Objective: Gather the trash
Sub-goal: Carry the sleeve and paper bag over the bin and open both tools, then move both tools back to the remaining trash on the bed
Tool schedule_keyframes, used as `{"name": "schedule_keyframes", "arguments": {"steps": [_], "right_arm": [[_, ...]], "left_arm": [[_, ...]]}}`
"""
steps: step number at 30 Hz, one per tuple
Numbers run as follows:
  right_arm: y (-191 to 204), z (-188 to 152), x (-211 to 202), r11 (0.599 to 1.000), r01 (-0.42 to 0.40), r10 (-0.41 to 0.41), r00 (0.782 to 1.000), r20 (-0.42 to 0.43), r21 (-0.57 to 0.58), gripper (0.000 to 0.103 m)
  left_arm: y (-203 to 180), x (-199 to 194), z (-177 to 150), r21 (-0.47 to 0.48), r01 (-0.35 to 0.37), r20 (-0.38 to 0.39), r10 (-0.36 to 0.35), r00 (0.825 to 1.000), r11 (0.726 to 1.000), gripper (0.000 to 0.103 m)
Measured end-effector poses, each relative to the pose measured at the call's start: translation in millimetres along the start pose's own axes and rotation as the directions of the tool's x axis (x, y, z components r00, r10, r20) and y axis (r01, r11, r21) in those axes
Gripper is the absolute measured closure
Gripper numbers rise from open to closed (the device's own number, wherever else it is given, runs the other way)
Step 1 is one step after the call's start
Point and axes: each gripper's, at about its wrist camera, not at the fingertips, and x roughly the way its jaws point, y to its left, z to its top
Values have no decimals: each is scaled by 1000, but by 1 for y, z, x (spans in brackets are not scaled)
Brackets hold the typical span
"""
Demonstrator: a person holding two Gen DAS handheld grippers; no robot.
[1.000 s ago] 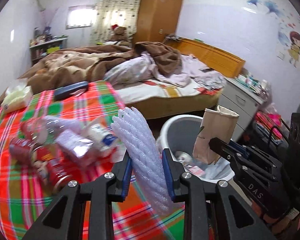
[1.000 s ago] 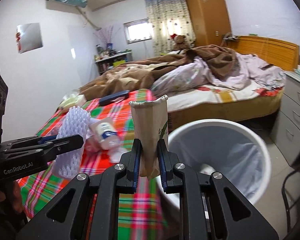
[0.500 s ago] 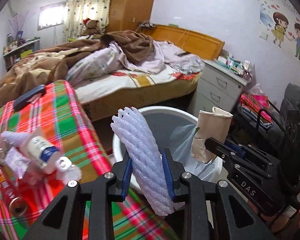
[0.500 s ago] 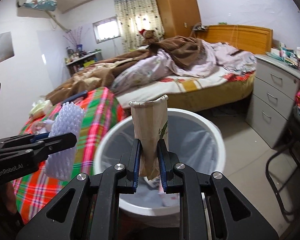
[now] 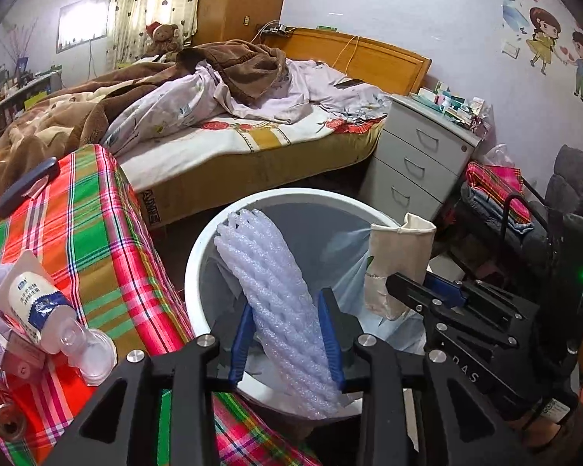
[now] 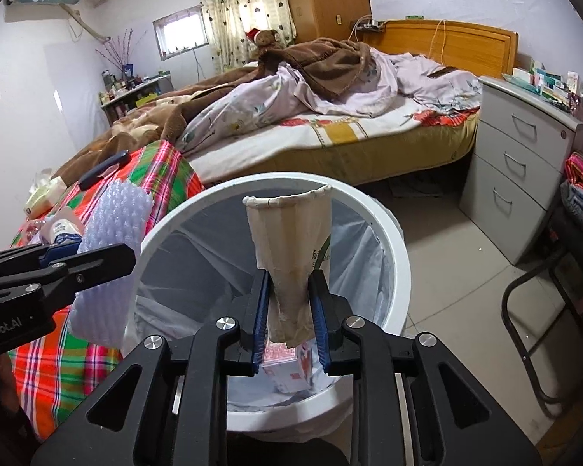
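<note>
Both grippers now hang over the white bin, whereas a second ago they were above the checked tablecloth with the bin off to the right. In the left wrist view the bin has slid from the right side to the middle, and the cloth with its small bottle now sits at the left edge.

The left gripper has the white foam net between its blue pads. Its jaws are opening: the gap is wider than before, and the left pad stands a little off the net while the right pad still touches it. The net leans up and to the left over the bin's mouth.

The right gripper has the crumpled paper cup upright between its pads, directly above the bin's lined inside. Its jaws are opening too, standing further apart than half a second ago, though both pads still touch the cup's squashed lower part. Some red and white packaging lies in the bin's bottom, beneath the cup.

The bed lies far behind, and grey drawers stand to the right.
</note>
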Motion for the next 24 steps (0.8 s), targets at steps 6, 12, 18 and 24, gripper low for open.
{"name": "schedule_keyframes", "arguments": {"steps": [6, 12, 18, 24], "right_arm": [[-1, -2, -1, 1000, 3, -3, 1000, 1, 14, 57], [1, -3, -6, 1000, 3, -3, 1000, 16, 7, 56], [7, -1, -10, 1000, -11, 11, 1000, 25, 4, 55], [21, 0, -16, 999, -34, 34, 998, 45, -18, 55]], "left_arm": [[7, -5, -2, -23, -12, 14, 12, 1000, 1000, 50], [11, -16, -3, -38, -18, 31, 19, 999, 999, 49], [19, -33, -8, -61, -34, 55, 37, 998, 998, 49], [32, -54, -16, -82, -74, 80, 81, 993, 994, 49]]}}
